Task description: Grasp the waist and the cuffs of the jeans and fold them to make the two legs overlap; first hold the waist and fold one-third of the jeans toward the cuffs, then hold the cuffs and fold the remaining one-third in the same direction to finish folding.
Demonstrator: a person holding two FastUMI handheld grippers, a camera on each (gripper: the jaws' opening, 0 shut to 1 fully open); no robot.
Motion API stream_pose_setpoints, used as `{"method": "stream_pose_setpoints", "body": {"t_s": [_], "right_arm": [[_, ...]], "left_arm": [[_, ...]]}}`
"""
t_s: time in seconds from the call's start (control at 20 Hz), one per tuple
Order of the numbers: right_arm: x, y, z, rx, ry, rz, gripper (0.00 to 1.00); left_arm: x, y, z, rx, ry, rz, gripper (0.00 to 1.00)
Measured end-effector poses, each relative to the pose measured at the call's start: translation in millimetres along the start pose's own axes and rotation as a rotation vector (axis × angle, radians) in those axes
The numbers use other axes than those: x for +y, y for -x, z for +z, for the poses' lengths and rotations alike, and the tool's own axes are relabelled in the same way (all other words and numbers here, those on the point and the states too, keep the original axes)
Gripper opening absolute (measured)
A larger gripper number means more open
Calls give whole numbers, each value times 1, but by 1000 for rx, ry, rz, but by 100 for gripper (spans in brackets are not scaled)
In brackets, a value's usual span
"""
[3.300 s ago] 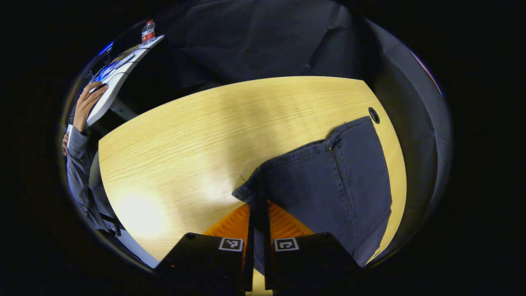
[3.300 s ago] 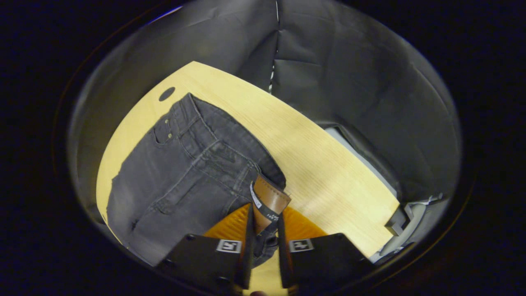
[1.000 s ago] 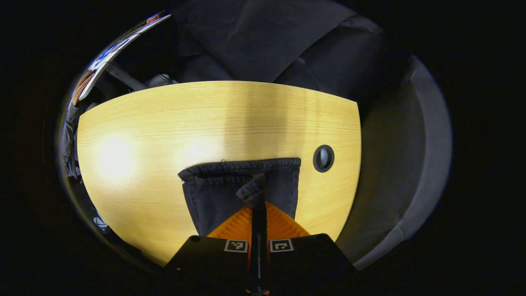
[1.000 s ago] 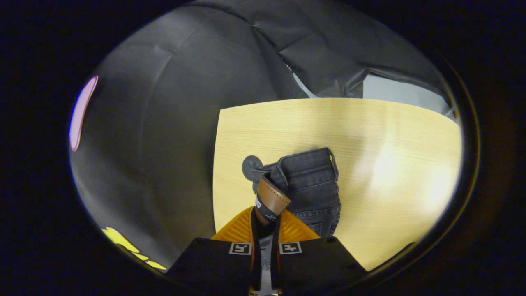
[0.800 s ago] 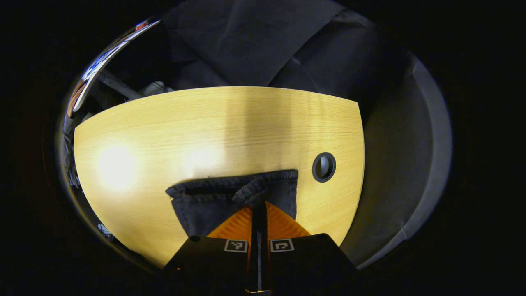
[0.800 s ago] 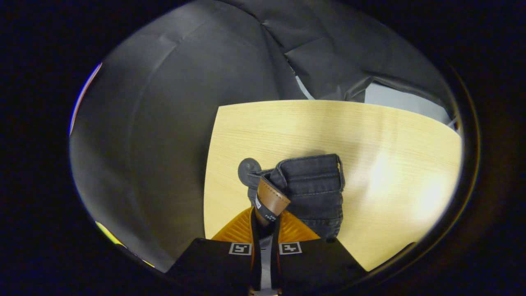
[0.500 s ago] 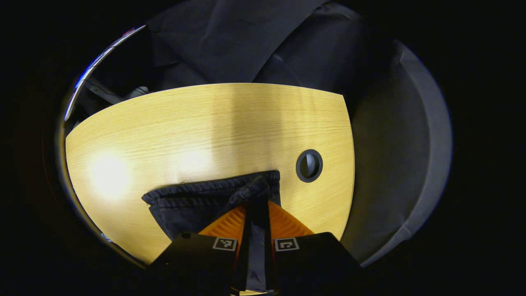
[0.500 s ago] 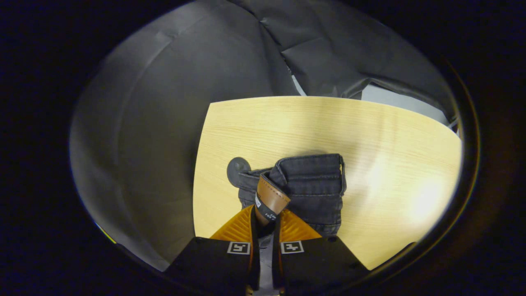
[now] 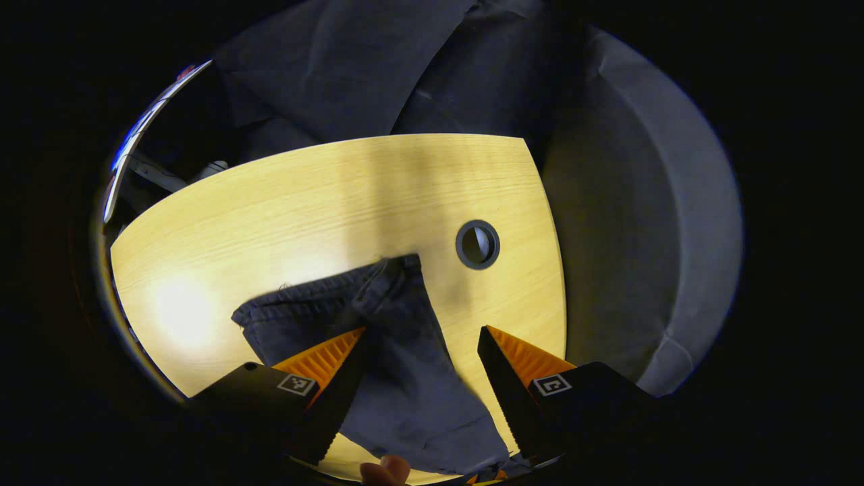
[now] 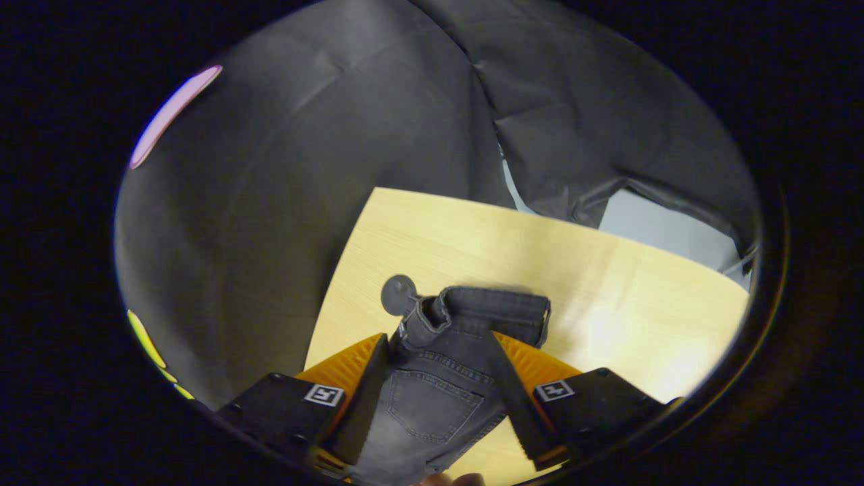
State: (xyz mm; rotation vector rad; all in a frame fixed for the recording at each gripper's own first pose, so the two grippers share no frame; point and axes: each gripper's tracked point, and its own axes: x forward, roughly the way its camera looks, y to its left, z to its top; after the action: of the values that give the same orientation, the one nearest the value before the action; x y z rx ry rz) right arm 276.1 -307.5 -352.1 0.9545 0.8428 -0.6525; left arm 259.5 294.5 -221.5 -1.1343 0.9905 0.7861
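- Two layers of the jeans (image 9: 405, 364) lay on the wooden table (image 9: 283, 202), the legs one over the other, beside the round cable hole (image 9: 477, 244).
- The waist (image 10: 496, 307) lay flat near this hole, with the back pocket (image 10: 432, 405) facing up.
- The left gripper (image 9: 420, 374) hung over the cuffs (image 9: 324, 297), fingers spread wide, gripping nothing.
- The right gripper (image 10: 437, 391) hung over the waist, also spread and empty.
- For the next fold, I think both should pinch the waist corners evenly, so the legs remain aligned.

jeans (image 9: 405, 378) cut off below, fingers (image 10: 351, 405) overlapping denim
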Motion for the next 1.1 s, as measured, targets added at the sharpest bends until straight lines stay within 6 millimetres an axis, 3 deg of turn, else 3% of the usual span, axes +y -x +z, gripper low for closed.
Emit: {"method": "stream_pose_setpoints", "body": {"t_s": [0.05, 0.1, 0.15, 0.4, 0.55, 0.65, 0.85, 0.9, 0.95, 1.05, 1.1], "right_arm": [[-1, 6, 3, -20, 29, 8, 93], [-3, 12, 4, -30, 57, 25, 92], [-3, 22, 3, -37, 87, 45, 93], [-1, 77, 8, -110, 264, 181, 92], [1, 111, 5, -186, 408, 300, 92], [-5, 134, 1, -226, 514, 357, 92], [-23, 132, -22, -220, 626, 396, 92], [-30, 127, -25, -210, 636, 390, 85], [-36, 119, -24, -202, 631, 381, 93], [-48, 98, -23, -175, 601, 359, 93], [-53, 88, -21, -158, 584, 346, 87]], "left_arm": [[-2, -19, -42, 0, -12, -14, 100], [12, 12, -22, -10, -40, -23, 100], [11, 30, -19, -28, -78, -37, 100], [5, 121, -34, -193, -311, -161, 100], [-14, 183, -56, -364, -523, -251, 100], [-22, 214, -88, -467, -674, -319, 100], [-11, 248, -172, -571, -937, -432, 100], [-6, 250, -191, -586, -969, -447, 100], [1, 252, -214, -592, -988, -458, 100], [14, 254, -243, -601, -1004, -468, 100], [20, 255, -251, -607, -1006, -464, 100]]}}
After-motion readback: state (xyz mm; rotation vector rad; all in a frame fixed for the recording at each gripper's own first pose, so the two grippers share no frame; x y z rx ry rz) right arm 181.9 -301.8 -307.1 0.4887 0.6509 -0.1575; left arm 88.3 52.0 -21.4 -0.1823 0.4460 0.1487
